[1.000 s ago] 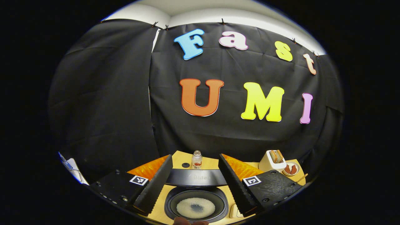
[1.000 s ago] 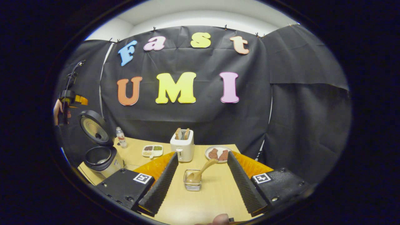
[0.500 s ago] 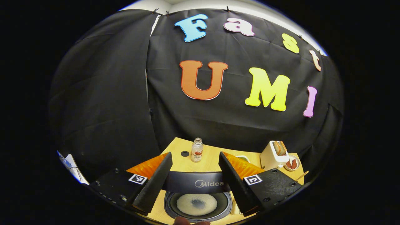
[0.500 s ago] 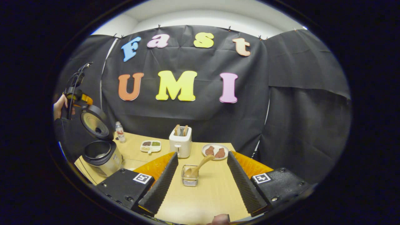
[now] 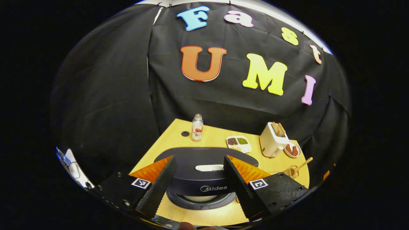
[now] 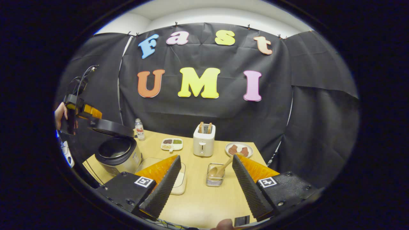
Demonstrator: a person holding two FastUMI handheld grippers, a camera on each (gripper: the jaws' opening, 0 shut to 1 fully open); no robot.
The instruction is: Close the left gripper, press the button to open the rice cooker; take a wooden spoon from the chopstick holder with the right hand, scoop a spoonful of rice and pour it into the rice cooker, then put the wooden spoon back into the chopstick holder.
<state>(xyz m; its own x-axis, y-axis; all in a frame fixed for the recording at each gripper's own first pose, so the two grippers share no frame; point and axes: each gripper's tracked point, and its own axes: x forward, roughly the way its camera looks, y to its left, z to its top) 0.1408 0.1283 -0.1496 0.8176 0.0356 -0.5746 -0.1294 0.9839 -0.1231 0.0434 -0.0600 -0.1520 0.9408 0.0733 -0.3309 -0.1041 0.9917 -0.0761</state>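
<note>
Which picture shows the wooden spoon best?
The right gripper view: the wooden spoon stands close and clear in the chopstick holder. In the left gripper view it is tiny, far off at the table's edge.

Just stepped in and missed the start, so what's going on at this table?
A person works with a hand-held gripper in each hand. The left hand-held gripper is up by the rice cooker, whose lid hangs partly lowered over the pot. The right hand-held gripper is open, empty, above the table. The wooden spoon sits in the chopstick holder, ahead of it.
</note>
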